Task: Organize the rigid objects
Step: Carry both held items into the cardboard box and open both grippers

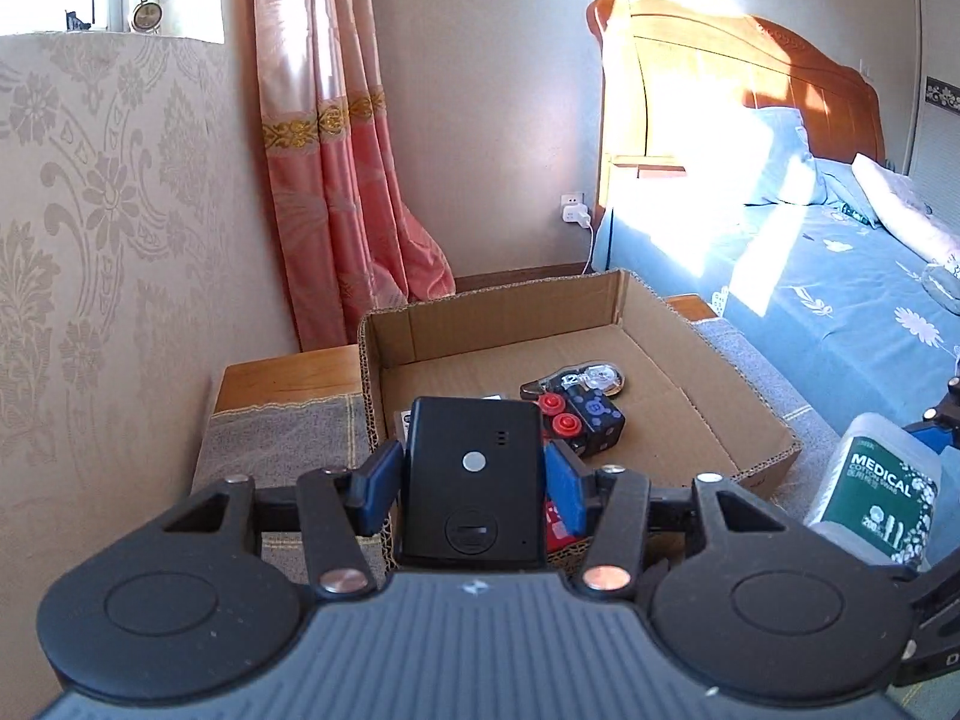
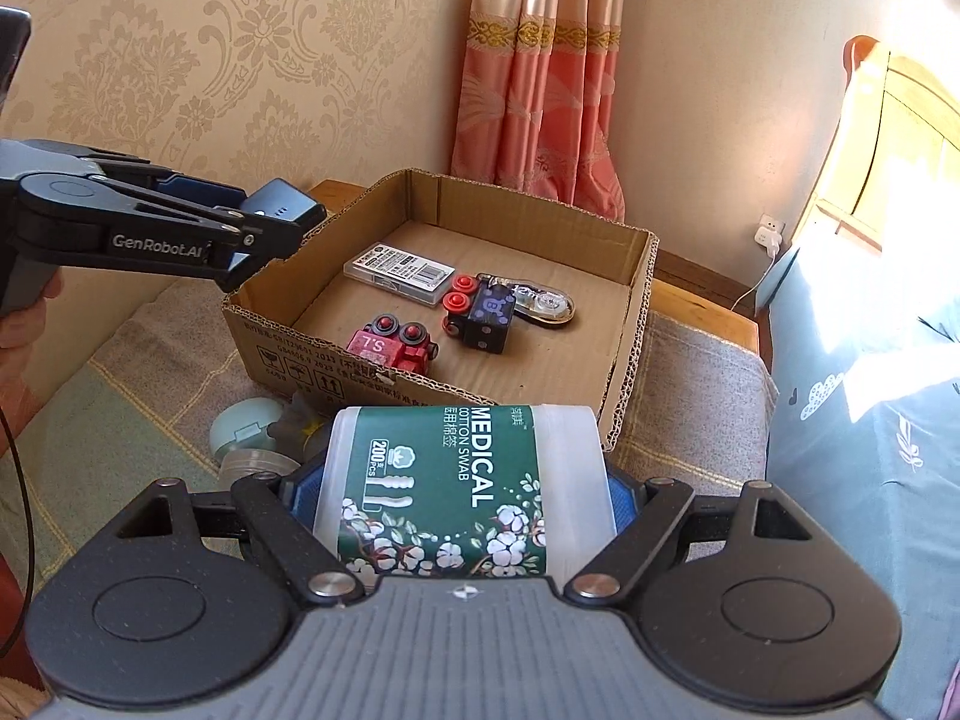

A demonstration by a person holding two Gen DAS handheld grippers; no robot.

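My left gripper (image 1: 473, 471) is shut on a black flat device (image 1: 471, 480) and holds it above the near left corner of the cardboard box (image 1: 690, 354); it also shows in the right wrist view (image 2: 264, 228). My right gripper (image 2: 450, 492) is shut on a translucent cotton swab box with a green label (image 2: 456, 486), held just in front of the cardboard box (image 2: 540, 204). Inside lie a red toy car (image 2: 393, 348), a black toy block with red wheels (image 2: 480, 318), a correction tape (image 2: 546, 303) and a clear flat case (image 2: 399, 270).
The box stands on a checked cloth (image 2: 120, 372) over a wooden bedside table (image 1: 282, 372). A pale green round case (image 2: 243, 429) and clear lids (image 2: 258, 462) lie in front of the box. A bed with blue bedding (image 1: 840, 288) is to the right, and a wall and curtain (image 2: 534, 72) are behind.
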